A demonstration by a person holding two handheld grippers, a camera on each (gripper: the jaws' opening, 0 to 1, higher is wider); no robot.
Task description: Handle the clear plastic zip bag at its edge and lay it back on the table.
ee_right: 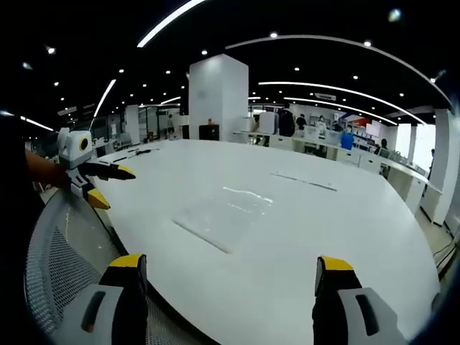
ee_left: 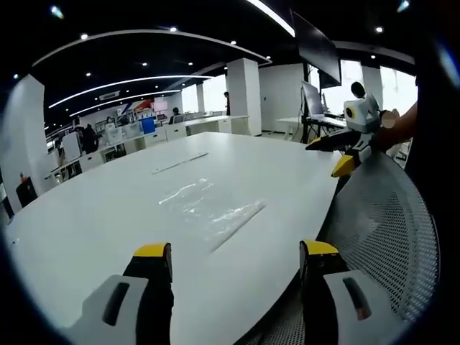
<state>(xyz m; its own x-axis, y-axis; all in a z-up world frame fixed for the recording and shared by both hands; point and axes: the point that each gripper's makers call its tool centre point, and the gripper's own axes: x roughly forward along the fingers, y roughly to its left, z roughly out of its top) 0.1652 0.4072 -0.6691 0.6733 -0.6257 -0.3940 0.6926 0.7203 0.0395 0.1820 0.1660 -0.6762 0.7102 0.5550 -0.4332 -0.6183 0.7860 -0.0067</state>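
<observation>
- A clear plastic zip bag (ee_left: 208,207) lay flat on a large white table (ee_left: 86,223) in a wide open-plan office, well in from the table's near edge.
- In the left gripper view, the left gripper (ee_left: 236,267) hung low at the near edge of the table, its two yellow-tipped jaws spread wide with nothing between them.
- The bag sat ahead of those jaws and well apart from them; no part of it was touched.
- In the right gripper view, the right gripper (ee_right: 228,279) was likewise spread wide and empty, with the same bag (ee_right: 223,214) lying ahead of it on the table.
- Each gripper also appeared in the other's view, held out by a hand above a grey mesh chair back (ee_left: 388,230) at the table's edge.
- The bag looked very light, thin and limp, and probably slippery; it would likely sag and fold once lifted.
- Its long straight edge (ee_left: 237,226), nearest the grippers, seemed the stiffest part and the best place to pinch.
- Because the film lay flush on the table, a jaw would probably need to slide under that edge first.
- Two thin strips (ee_left: 180,162) lay farther off on the table.
</observation>
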